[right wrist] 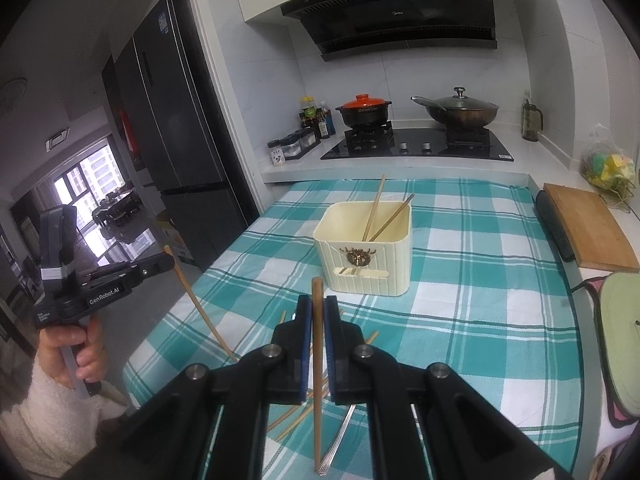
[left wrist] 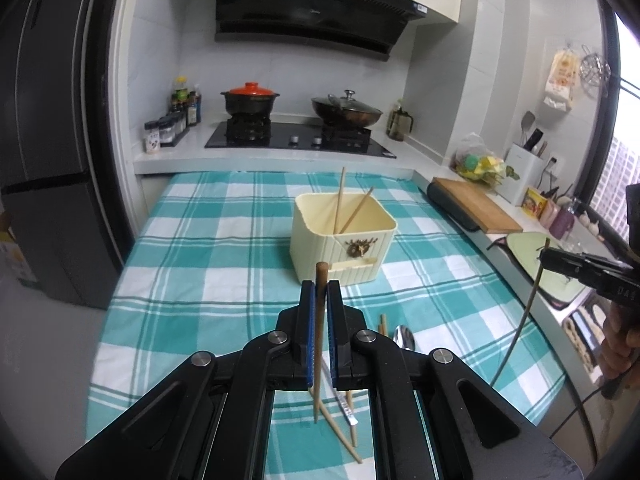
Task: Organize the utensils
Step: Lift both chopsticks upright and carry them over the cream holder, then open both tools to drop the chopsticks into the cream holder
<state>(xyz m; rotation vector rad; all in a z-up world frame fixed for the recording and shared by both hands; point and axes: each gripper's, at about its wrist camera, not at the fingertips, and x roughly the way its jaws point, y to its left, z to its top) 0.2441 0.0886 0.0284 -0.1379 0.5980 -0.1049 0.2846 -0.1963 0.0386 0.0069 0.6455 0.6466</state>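
Note:
A cream utensil box (left wrist: 344, 240) stands on the teal checked cloth and holds two chopsticks (left wrist: 340, 200); it also shows in the right wrist view (right wrist: 366, 256). My left gripper (left wrist: 321, 292) is shut on a brown chopstick (left wrist: 319, 344), held upright in front of the box. My right gripper (right wrist: 318, 308) is shut on another chopstick (right wrist: 317, 376), also upright, short of the box. Loose chopsticks (left wrist: 344, 436) and a metal spoon (left wrist: 404, 338) lie on the cloth below the grippers. The left gripper also shows at the left of the right wrist view (right wrist: 160, 264).
A stove with a red-lidded pot (left wrist: 250, 98) and a wok (left wrist: 346, 110) lies behind the table. A wooden cutting board (left wrist: 476, 204) and a green mat (left wrist: 544, 256) lie on the counter at right. A fridge (left wrist: 48, 140) stands at left.

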